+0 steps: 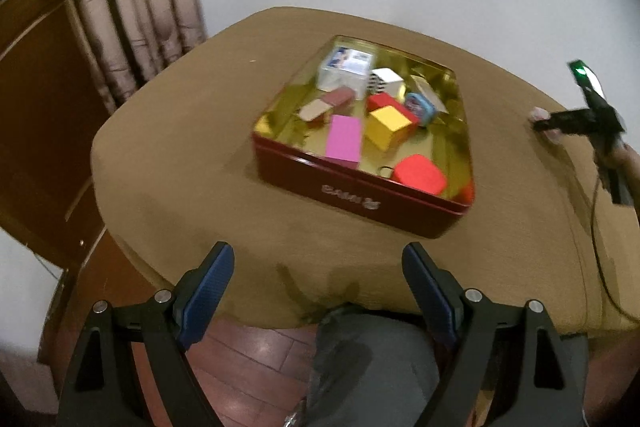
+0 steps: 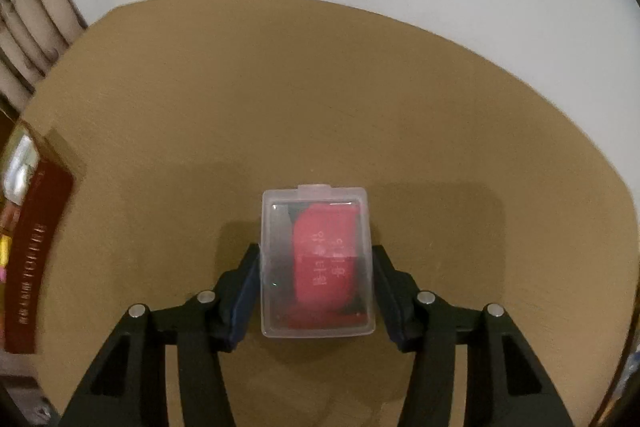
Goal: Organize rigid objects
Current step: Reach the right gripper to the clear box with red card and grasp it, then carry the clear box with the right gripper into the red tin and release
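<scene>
So right gripper point(image 2: 316, 263) clamped on clear case point(image 2: 317, 263), long axis along fingers; tin point(image 2: 28, 247) sits off left. Left gripper point(image 1: 318, 263) wide open, empty, nearer tin.

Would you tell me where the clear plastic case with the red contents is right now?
In the right wrist view the clear plastic case sits low at centre between the right gripper fingers, over the tan tablecloth, right of the red tin.

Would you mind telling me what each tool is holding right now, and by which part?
The right tool grips a clear plastic case with red contents by its two long sides, near its closer end. The left tool is open and holds nothing.
</scene>
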Available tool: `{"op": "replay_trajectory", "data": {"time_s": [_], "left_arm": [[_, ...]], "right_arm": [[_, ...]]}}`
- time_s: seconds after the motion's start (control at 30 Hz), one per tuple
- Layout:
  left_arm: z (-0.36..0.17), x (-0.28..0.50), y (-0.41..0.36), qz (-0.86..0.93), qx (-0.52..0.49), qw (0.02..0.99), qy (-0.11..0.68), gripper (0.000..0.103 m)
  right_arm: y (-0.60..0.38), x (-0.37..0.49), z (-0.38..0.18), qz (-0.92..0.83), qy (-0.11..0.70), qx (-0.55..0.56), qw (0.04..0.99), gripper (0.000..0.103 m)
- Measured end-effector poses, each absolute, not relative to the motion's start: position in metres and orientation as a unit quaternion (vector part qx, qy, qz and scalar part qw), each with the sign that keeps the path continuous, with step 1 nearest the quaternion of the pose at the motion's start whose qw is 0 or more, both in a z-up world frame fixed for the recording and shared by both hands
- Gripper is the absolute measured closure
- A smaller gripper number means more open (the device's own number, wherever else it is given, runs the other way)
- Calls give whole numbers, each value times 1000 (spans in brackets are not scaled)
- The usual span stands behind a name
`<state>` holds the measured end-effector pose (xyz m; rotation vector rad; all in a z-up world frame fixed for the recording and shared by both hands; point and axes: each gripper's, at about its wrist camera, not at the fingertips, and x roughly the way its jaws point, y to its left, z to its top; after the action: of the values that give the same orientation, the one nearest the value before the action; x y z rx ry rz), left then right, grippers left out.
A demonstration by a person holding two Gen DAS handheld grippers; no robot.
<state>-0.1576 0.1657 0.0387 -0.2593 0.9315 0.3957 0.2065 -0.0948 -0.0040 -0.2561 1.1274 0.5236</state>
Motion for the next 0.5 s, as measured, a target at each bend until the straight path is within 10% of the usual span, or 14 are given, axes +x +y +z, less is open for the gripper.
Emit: {"op": "replay_trajectory", "data": {"time_s": [0.5], "left_arm": [[36, -192, 184, 210, -131, 863, 440, 20]], "right_arm": [[93, 22, 65, 508, 543, -24, 668, 49]]}}
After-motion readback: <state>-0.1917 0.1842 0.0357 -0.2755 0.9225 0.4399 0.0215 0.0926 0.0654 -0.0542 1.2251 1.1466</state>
